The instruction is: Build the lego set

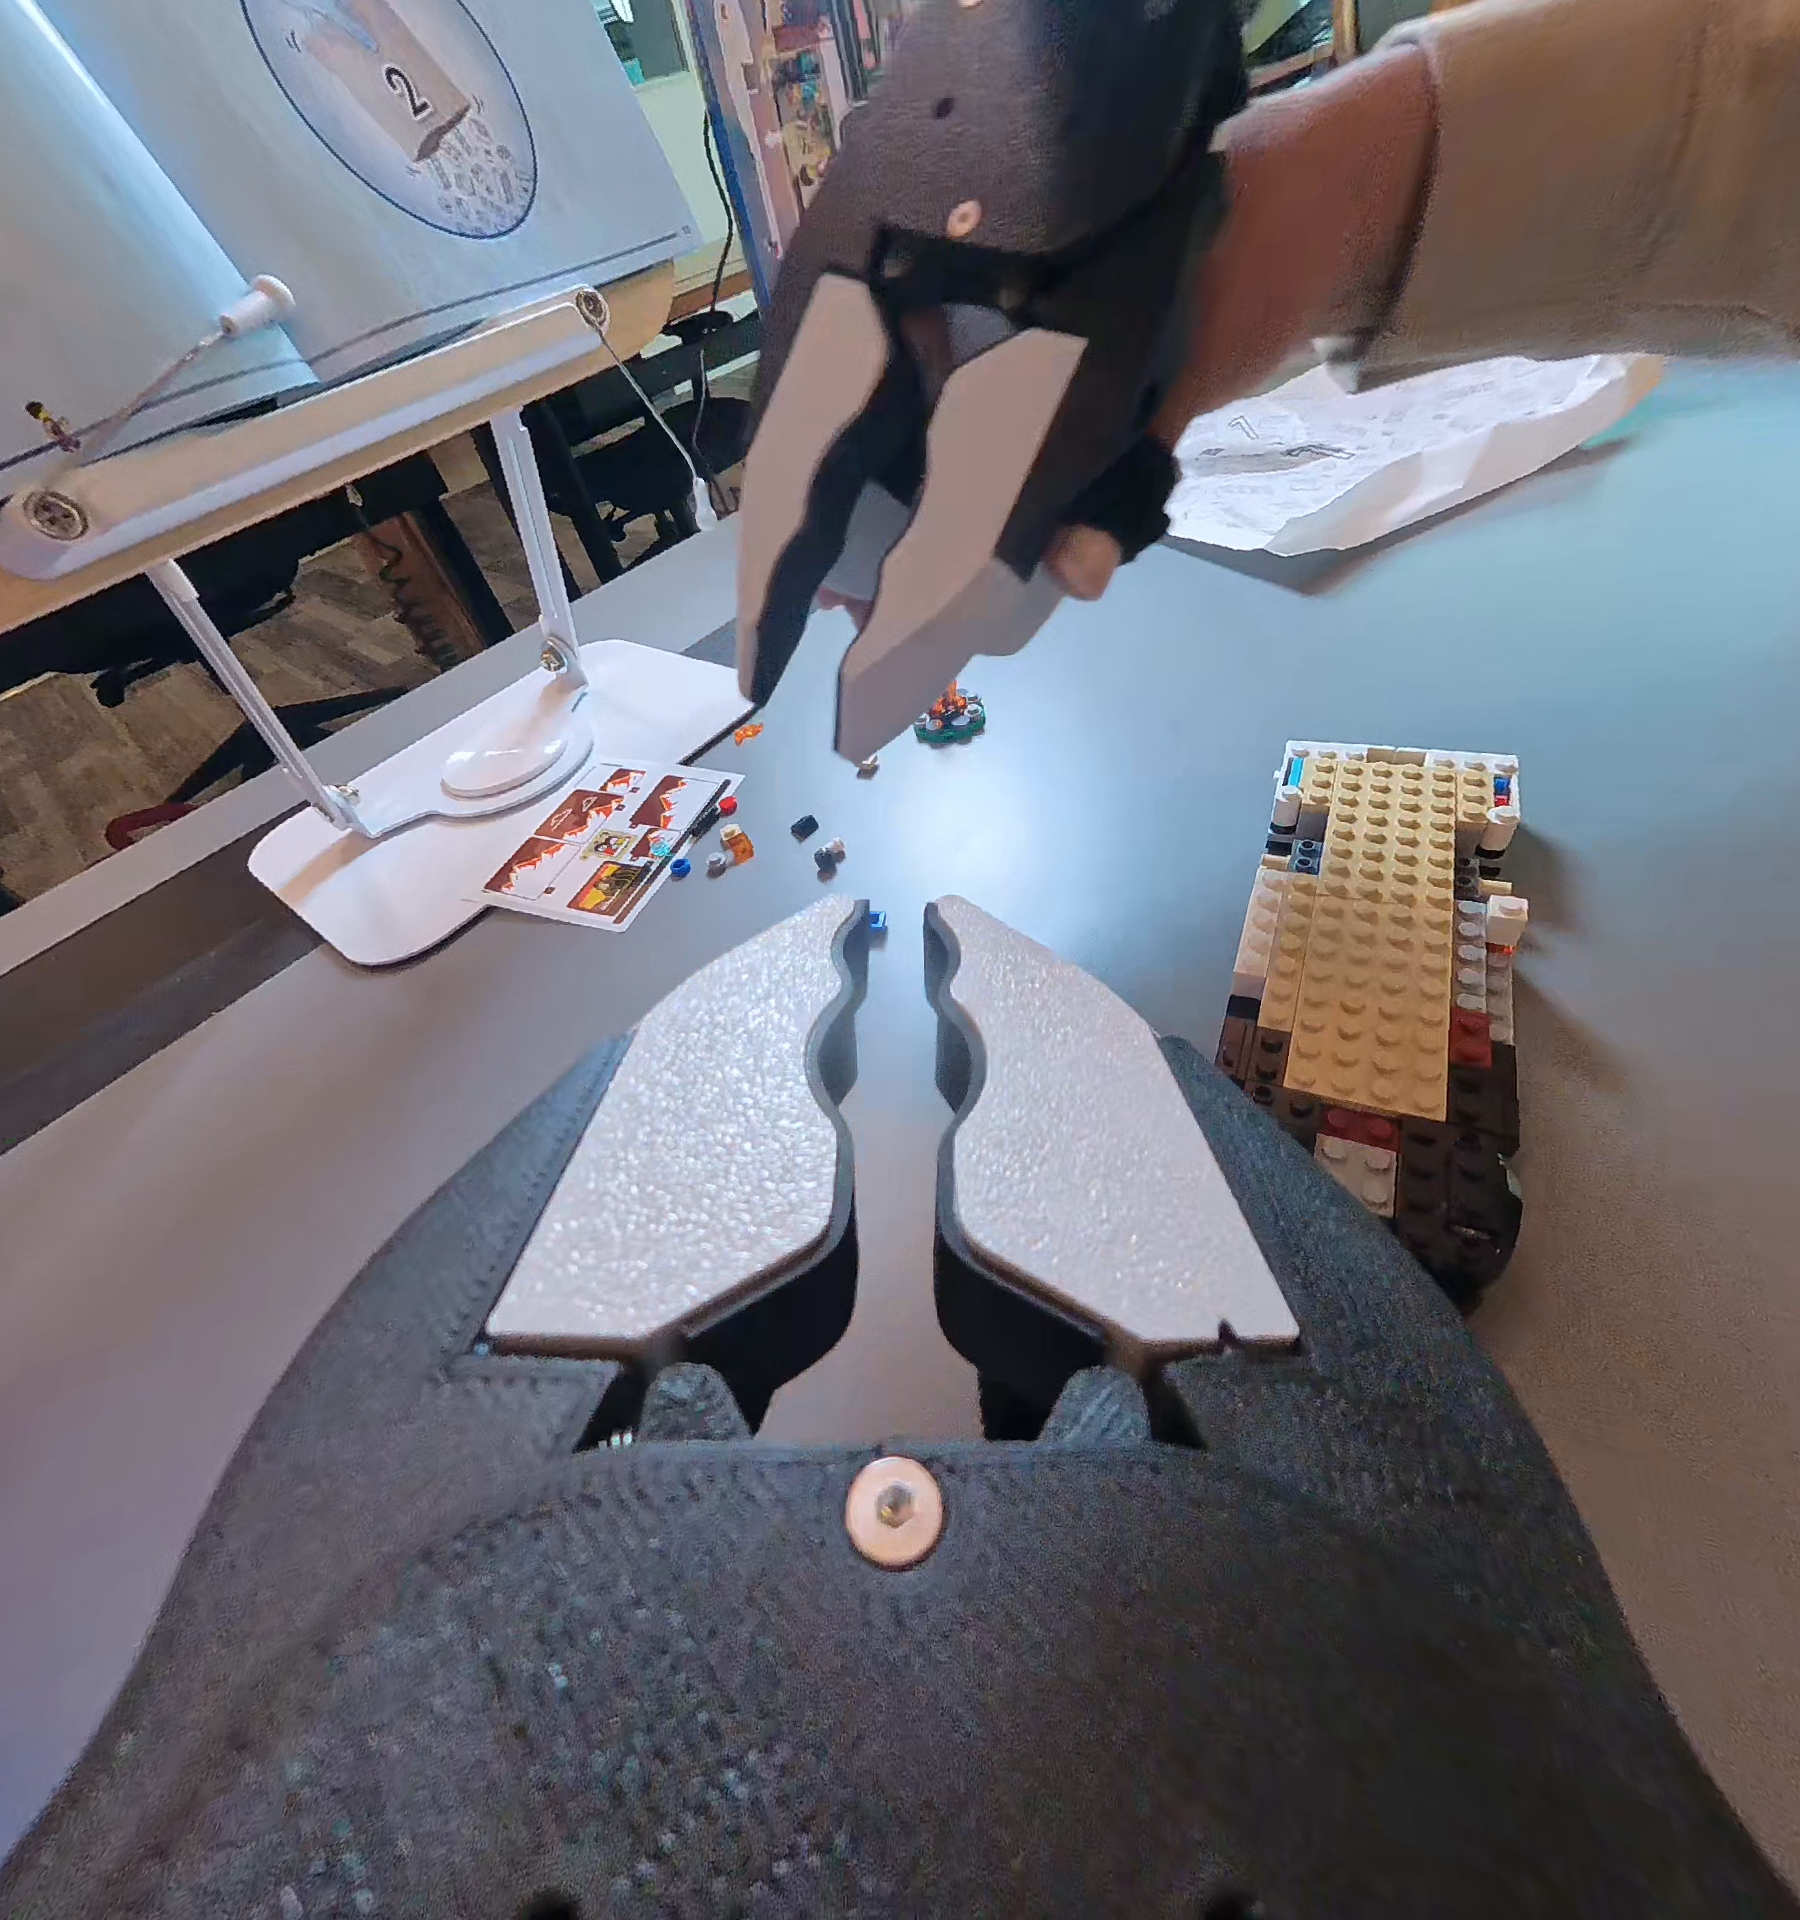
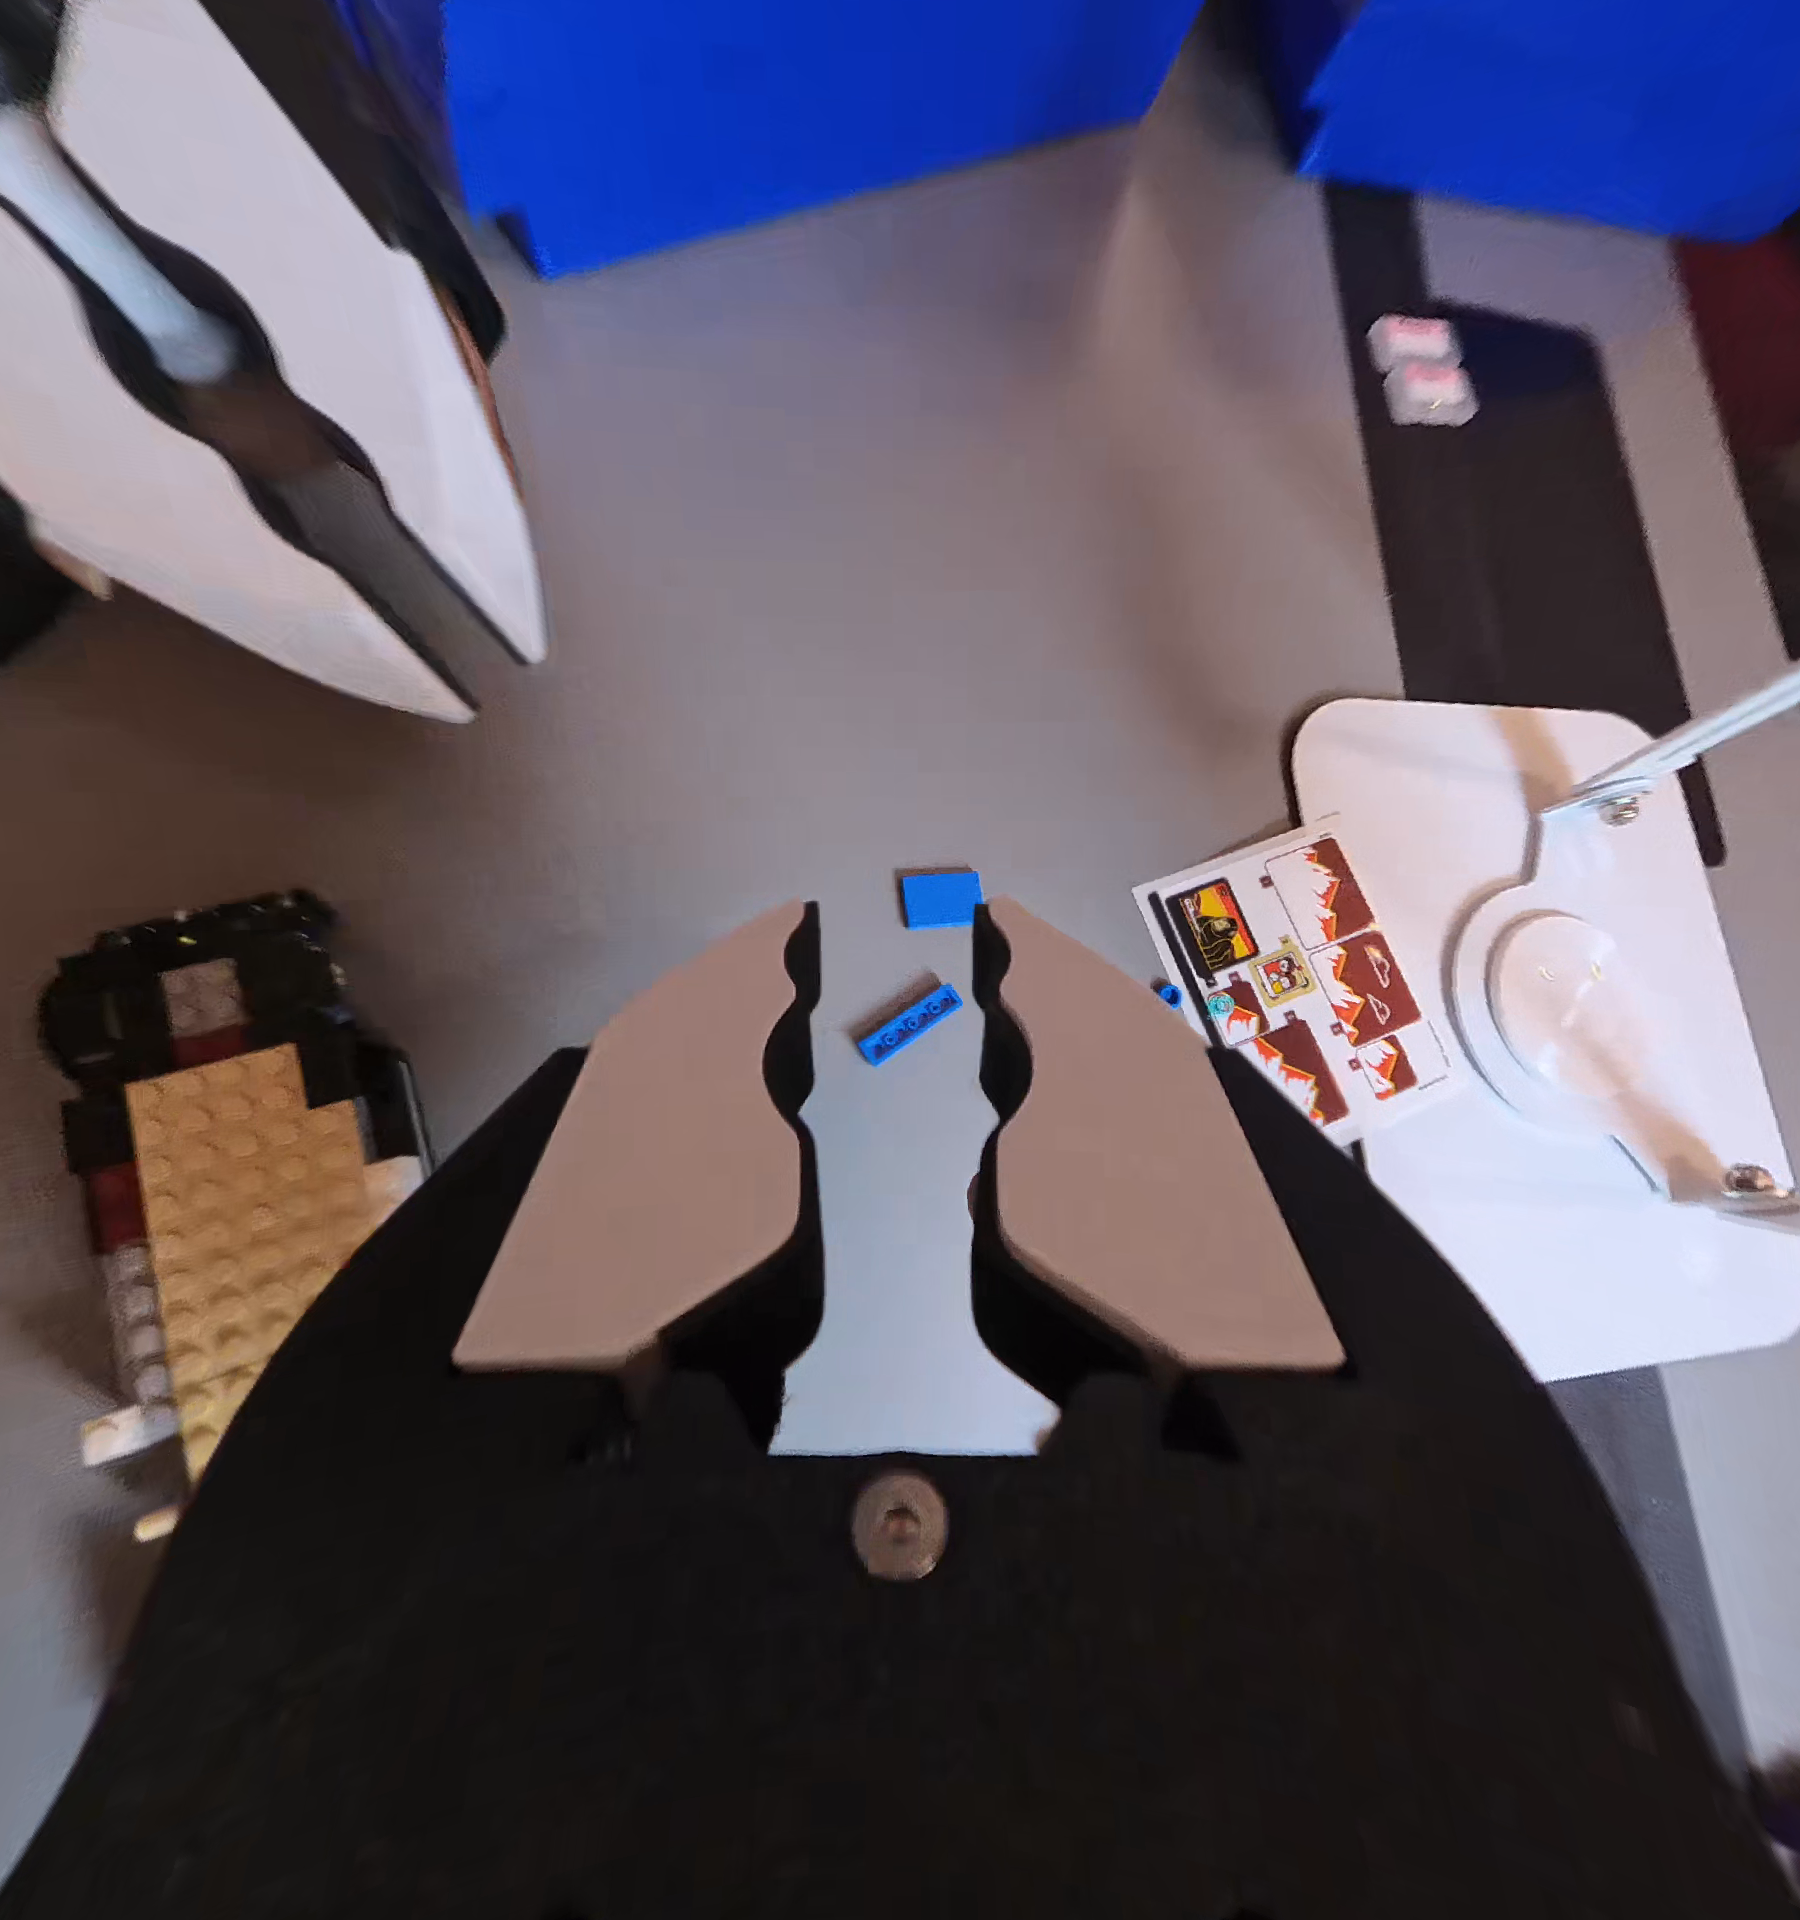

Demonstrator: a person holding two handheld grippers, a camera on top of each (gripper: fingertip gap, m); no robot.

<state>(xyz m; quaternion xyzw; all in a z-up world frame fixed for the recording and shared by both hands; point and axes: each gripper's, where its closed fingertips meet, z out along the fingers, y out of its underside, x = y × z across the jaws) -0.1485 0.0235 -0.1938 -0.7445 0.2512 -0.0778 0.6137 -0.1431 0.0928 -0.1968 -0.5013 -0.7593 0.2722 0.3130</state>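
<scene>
My left gripper (image 1: 896,914) hovers over the grey table (image 1: 1135,727) with its jaws a little apart and only table showing between them. A small blue piece (image 1: 876,920) peeks out beside its left fingertip. It also shows in the right wrist view (image 2: 504,684), at the upper left. My right gripper (image 2: 898,914) is open and points down at the table. A flat blue tile (image 2: 940,899) lies by its right fingertip, and a narrow blue plate (image 2: 908,1023) lies on the table below the gap. Neither is gripped. The right gripper (image 1: 811,722) hangs above several loose small pieces (image 1: 771,842).
A tan, black and dark red brick-built vehicle (image 1: 1379,966) (image 2: 241,1174) lies on the table. A sticker sheet (image 1: 615,842) (image 2: 1291,997) rests on the white base of a book stand (image 1: 501,800). There is also a small green round build (image 1: 950,719), crumpled paper (image 1: 1395,447) and blue bins (image 2: 823,104).
</scene>
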